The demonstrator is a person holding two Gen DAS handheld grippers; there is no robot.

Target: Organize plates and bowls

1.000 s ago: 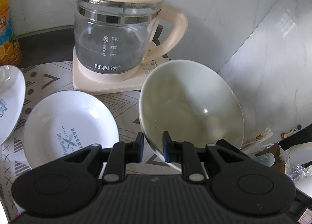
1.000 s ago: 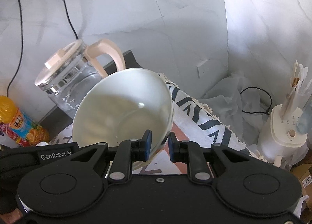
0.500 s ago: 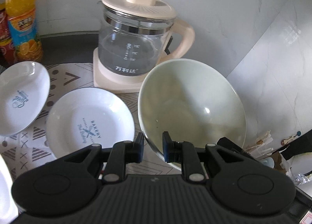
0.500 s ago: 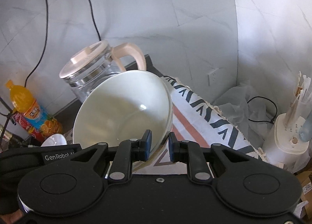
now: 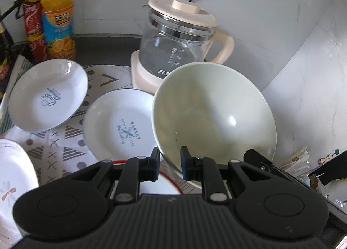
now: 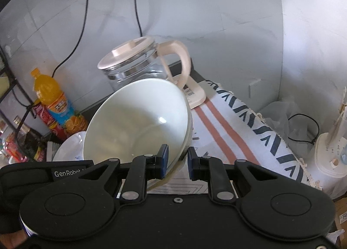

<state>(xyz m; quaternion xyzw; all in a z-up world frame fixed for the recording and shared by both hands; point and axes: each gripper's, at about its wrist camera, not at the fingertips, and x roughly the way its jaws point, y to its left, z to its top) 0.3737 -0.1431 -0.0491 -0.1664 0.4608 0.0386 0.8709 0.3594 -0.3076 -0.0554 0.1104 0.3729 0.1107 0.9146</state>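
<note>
- Bowl (image 5: pixel 213 116) is off the desk (image 5: pixel 65 151), tilted, kettle (image 5: pixel 177 38) at its 12 o'clock.
- Left tongs (image 5: pixel 170 165) and right tongs (image 6: pixel 177 162) each pinch its rim, nearly closed.
- I'd judge uneven hand motion could twist the rim free.
- Dropped, it would hit the bakery plate (image 5: pixel 121 127) at 9 o'clock.

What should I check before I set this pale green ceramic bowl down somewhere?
1. Left gripper clamped on the pale green ceramic bowl rim: ok.
2. Right gripper clamped on the rim: ok.
3. Bowl lifted off the patterned cloth: ok.
4. Bowl level: not ok, tilted.
5. Clear of the glass kettle: cannot tell.
6. White "Bakery" plate empty for stacking: ok.
</note>
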